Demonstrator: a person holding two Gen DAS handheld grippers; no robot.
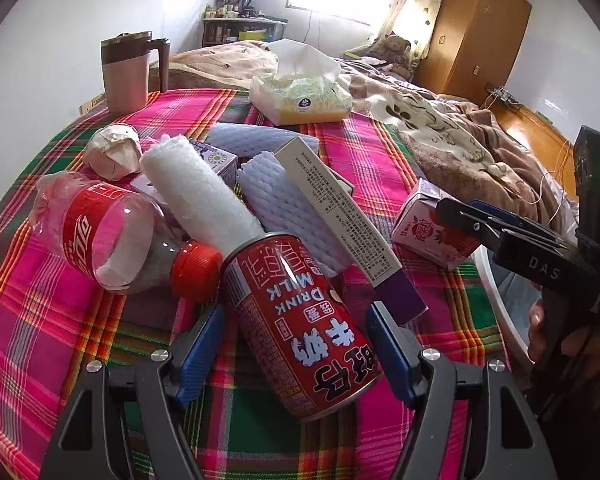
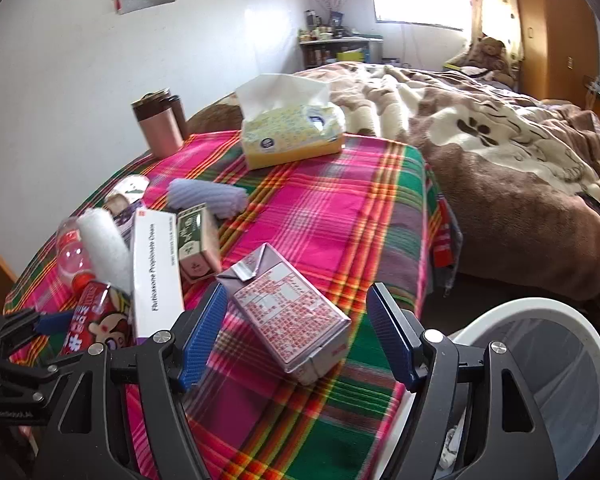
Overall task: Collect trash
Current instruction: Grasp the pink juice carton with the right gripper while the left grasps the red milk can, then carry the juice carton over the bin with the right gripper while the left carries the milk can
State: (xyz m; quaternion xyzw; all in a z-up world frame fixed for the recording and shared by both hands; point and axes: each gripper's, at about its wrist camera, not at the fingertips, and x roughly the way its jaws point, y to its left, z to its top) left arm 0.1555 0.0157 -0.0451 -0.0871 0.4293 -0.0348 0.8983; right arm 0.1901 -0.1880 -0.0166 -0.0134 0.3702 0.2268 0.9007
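White bin point(image 2: 540, 344) sits by the table edge w/ a bit of trash at its bottom. Left gripper point(image 1: 296, 344) is spread wide around the red can point(image 1: 300, 320), which reads "DRINK MILK". Right gripper point(image 2: 298, 332) is spread around the pink carton point(image 2: 288, 308), just left of the bin.

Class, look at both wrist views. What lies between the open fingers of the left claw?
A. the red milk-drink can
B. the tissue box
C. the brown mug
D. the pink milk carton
A: in the left wrist view the red milk-drink can lies on its side between the left claw's spread blue fingers, while the pink milk carton sits before the right claw.
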